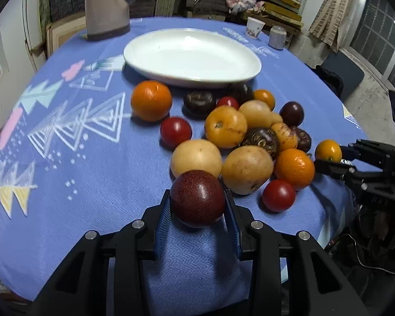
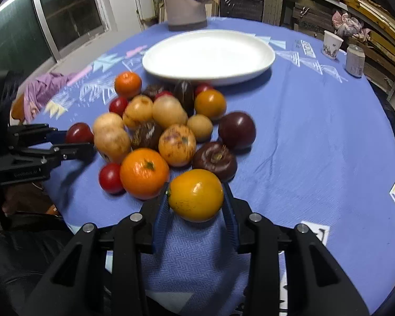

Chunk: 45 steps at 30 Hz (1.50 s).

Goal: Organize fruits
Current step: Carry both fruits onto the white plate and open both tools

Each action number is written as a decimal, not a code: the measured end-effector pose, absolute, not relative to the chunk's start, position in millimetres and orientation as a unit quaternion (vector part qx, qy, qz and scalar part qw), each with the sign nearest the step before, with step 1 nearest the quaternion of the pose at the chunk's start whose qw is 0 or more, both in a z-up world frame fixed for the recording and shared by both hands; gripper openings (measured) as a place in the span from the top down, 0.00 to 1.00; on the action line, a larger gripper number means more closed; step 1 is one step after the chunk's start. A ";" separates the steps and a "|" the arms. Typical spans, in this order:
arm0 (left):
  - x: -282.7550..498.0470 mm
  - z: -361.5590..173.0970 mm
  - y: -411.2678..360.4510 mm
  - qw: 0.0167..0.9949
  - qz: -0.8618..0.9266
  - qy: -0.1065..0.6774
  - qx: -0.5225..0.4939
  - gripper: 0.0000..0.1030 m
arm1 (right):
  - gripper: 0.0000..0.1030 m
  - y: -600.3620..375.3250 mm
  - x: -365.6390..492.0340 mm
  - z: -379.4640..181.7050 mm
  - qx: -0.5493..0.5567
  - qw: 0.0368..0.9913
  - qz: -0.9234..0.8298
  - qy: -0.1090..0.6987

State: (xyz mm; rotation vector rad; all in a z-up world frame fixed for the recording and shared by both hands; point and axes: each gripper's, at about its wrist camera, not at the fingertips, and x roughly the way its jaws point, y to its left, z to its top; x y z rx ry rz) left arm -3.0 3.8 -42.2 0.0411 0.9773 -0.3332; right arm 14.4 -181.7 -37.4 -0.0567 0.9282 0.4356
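Observation:
My left gripper (image 1: 197,205) is shut on a dark red speckled fruit (image 1: 197,197) at the near edge of a pile of several fruits (image 1: 237,131). My right gripper (image 2: 196,202) is shut on a yellow-orange fruit (image 2: 196,194) at the near side of the same pile (image 2: 166,131). Each gripper shows in the other's view: the right one (image 1: 331,158) with the yellow fruit (image 1: 327,150), the left one (image 2: 73,141) with the dark red fruit (image 2: 79,133). An empty white plate (image 1: 192,76) (image 2: 208,76) lies beyond the pile on the blue tablecloth.
A grey-beige bag (image 1: 106,5) (image 2: 185,0) stands behind the plate. A paper cup (image 1: 254,27) (image 2: 332,44) and a small jar (image 1: 277,36) (image 2: 355,60) stand at the far right. A purple cloth (image 2: 43,89) lies at the table's left edge.

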 end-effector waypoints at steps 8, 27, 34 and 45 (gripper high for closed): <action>8.7 -9.1 1.4 0.890 -0.156 0.427 0.038 0.63 | 0.64 -187.8 32.5 8.7 -0.010 0.891 0.229 0.393; 238.0 -3.0 -10.4 0.886 -0.113 0.448 0.045 0.62 | 0.64 -149.6 250.8 -2.0 -0.051 0.874 0.208 0.436; 276.9 -21.5 -9.4 0.875 -0.112 0.470 0.045 0.62 | 0.64 -140.0 304.4 -22.4 -0.059 0.868 0.206 0.448; 270.6 -19.0 -12.9 0.881 -0.102 0.459 0.050 0.47 | 0.51 -150.1 303.3 -26.6 -0.044 0.876 0.195 0.439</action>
